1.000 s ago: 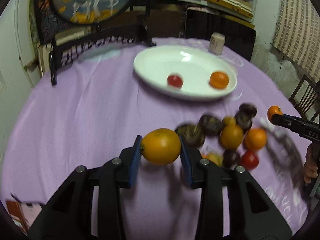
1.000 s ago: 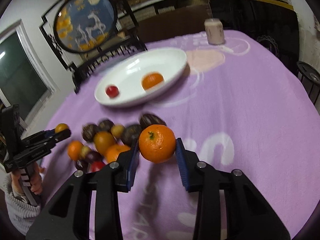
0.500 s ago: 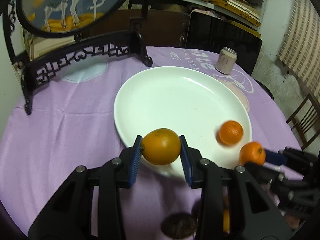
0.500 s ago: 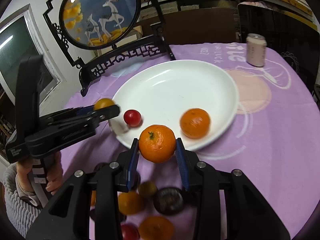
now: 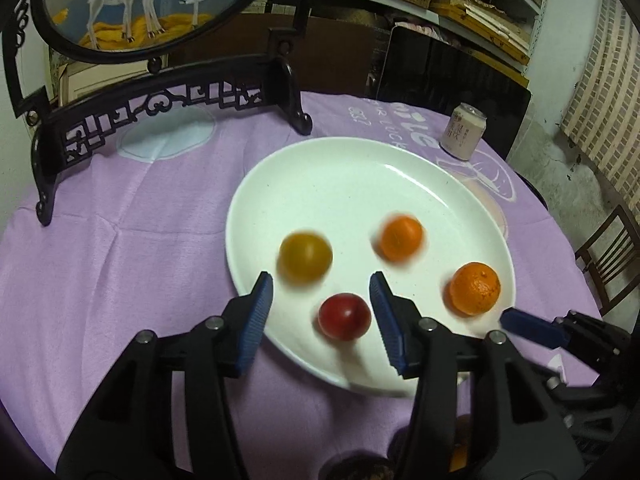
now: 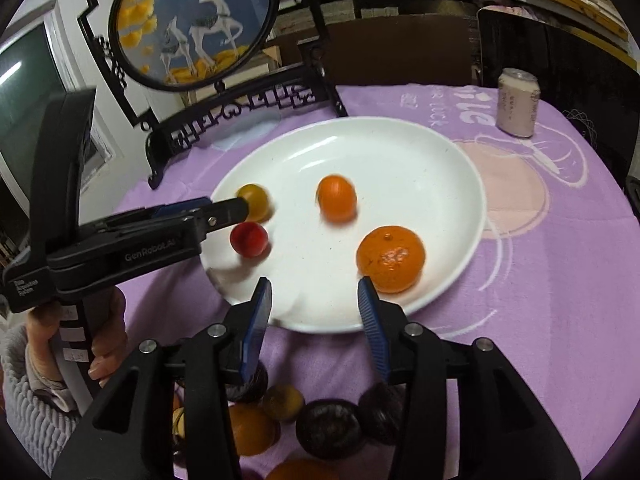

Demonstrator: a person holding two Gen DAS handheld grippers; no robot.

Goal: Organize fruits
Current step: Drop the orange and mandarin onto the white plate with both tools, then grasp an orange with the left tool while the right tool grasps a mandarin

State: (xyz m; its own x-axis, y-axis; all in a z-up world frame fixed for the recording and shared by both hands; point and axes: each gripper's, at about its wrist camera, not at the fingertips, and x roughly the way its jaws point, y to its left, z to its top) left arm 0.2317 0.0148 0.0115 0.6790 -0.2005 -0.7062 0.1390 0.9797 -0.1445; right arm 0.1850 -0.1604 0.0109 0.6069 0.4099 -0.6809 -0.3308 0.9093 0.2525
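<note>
A white oval plate (image 5: 400,184) (image 6: 420,152) on the purple cloth holds a yellow-orange fruit (image 5: 305,257) (image 6: 254,200), a small orange (image 5: 401,238) (image 6: 337,197), a red fruit (image 5: 344,316) (image 6: 249,239) and a mandarin (image 5: 475,288) (image 6: 391,258). My left gripper (image 5: 320,312) is open and empty over the plate's near rim. My right gripper (image 6: 314,312) is open and empty just before the mandarin. The yellow fruit and small orange look blurred.
Several fruits, dark and orange, lie on the cloth (image 6: 560,280) below the right gripper (image 6: 320,420). A pale drink can (image 5: 463,131) (image 6: 517,102) stands behind the plate. A black carved stand with a round picture (image 5: 160,92) (image 6: 224,92) stands at the back left.
Both grippers have opened over the plate. The left one let go of the yellow-orange fruit, the right one let go of the mandarin; both now lie on the plate.
</note>
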